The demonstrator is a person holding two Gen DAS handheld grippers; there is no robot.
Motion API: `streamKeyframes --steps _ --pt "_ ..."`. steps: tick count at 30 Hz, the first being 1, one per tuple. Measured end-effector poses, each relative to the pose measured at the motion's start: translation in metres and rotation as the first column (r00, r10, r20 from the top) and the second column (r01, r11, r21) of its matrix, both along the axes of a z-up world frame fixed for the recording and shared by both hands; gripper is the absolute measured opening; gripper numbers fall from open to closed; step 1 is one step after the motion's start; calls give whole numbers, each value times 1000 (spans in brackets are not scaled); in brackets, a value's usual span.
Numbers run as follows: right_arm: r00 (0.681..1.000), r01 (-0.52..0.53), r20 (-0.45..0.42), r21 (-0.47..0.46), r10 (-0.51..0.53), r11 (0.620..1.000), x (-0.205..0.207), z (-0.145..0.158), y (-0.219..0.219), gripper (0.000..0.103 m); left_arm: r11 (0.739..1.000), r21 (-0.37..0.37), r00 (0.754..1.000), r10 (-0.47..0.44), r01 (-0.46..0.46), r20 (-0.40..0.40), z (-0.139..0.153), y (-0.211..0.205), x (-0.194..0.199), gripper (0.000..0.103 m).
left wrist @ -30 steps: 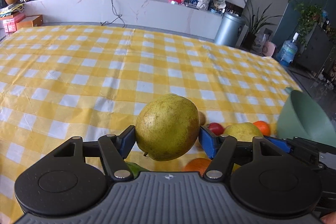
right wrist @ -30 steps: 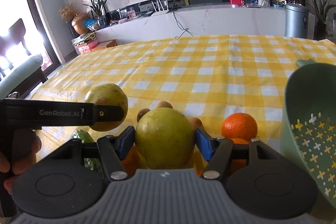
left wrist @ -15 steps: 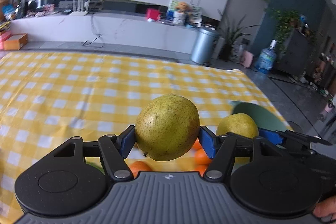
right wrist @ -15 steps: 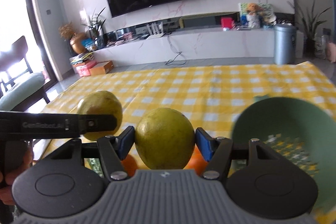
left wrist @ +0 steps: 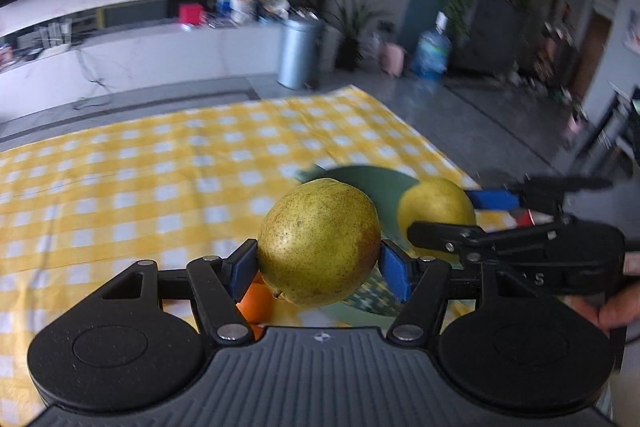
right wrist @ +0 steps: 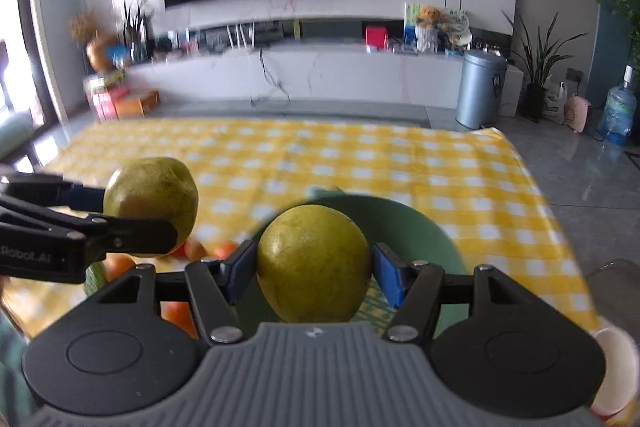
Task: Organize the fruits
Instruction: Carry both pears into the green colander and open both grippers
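My left gripper (left wrist: 319, 263) is shut on a speckled yellow-green pear (left wrist: 319, 241), held above the yellow checked tablecloth (left wrist: 140, 187). My right gripper (right wrist: 314, 269) is shut on a second, smoother yellow-green pear (right wrist: 313, 263). A green perforated bowl (right wrist: 404, 223) lies just below and beyond the right gripper's pear; in the left wrist view the green bowl (left wrist: 372, 183) shows behind both pears. The right gripper's pear (left wrist: 436, 205) appears at the right of the left wrist view, and the left gripper's pear (right wrist: 152, 199) at the left of the right wrist view.
Oranges (right wrist: 176, 311) and small reddish fruits (right wrist: 196, 249) lie on the cloth under the left gripper; one orange (left wrist: 256, 301) shows below the left pear. A white cup (right wrist: 616, 375) sits at the table's near right corner. The table's right edge drops to grey floor.
Both grippers rose and swung right with their pears still held. The green bowl now sits under the right gripper's pear, and the fruit pile has slipped low and left.
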State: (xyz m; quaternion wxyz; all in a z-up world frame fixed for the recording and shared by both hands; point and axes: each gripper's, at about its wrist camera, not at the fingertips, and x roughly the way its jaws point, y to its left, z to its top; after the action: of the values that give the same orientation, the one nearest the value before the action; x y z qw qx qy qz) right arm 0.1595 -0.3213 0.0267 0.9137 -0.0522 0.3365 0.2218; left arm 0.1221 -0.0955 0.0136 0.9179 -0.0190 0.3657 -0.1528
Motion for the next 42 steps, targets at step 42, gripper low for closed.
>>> streamKeyframes --steps 42 --pt "863 -442 -361 -199 354 875 73 -75 -3 61 873 266 880 -298 408 -371 -75 -82 69 75"
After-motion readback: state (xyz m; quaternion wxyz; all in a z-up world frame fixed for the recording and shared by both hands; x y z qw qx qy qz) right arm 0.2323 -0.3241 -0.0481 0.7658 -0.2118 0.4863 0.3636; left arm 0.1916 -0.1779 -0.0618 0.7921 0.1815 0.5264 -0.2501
